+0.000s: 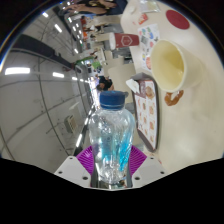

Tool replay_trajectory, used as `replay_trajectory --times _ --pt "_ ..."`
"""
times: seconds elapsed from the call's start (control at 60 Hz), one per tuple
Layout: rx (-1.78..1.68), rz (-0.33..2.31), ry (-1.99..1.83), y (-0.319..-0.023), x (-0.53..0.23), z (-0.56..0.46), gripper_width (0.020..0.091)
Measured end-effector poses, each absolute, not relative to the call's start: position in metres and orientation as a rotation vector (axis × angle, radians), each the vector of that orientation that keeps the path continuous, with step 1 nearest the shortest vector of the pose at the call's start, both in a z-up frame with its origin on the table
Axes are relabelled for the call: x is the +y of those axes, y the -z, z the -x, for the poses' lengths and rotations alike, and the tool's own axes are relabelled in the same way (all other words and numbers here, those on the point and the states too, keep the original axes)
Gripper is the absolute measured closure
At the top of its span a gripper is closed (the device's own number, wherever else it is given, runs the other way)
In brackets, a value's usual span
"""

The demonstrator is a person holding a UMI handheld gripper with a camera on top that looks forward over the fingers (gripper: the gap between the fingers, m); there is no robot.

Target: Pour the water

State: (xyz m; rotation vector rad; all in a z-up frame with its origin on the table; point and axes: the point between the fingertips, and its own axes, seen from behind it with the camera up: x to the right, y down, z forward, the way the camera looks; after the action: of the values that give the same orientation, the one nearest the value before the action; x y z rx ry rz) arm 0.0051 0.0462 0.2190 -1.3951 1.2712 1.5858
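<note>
A clear plastic water bottle (110, 138) with a blue cap (111, 99) sits between my fingers, and my gripper (110, 160) is shut on it, the purple pads (87, 157) pressing its sides. The view is rolled over, so the bottle is held tilted, cap pointing toward a pale yellow cup (169, 64) with a brown handle, which stands beyond the cap on a white table (150, 45). The cap is on the bottle. The bottle's base is hidden between the fingers.
A printed sheet with pictures (147, 112) lies on the table near the cup. A red round thing (179, 19) and a red-labelled can (124, 40) stand farther along. A ceiling with strip lights (40, 80) fills the other side.
</note>
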Motion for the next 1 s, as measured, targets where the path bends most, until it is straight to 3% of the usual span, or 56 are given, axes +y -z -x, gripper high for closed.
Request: replay_trajectory --times 0.15,0.283,0.417,0.55,0.667,0.767,0.9,1.0 --pt "1.467 1.331 -1.694 -0.18 0.05 -0.031 0.0707" --pt "1.468 1.385 -1.727 -0.175 0.049 -0.03 0.0705" --pt "1.26 1.59 -1.573 -0.184 0.039 -0.035 0.0704" --pt "0.84 1.797 -1.16 -0.208 0.038 -0.076 0.0705" --pt "0.511 1.84 -0.738 -0.241 0.039 -0.137 0.07" --pt "0.319 1.836 -0.421 -0.246 0.036 -0.2 0.0701" --pt "0.148 1.866 -0.078 -0.216 0.028 -0.271 0.0704" --pt "0.079 1.911 0.066 -0.169 0.022 -0.302 0.0704"
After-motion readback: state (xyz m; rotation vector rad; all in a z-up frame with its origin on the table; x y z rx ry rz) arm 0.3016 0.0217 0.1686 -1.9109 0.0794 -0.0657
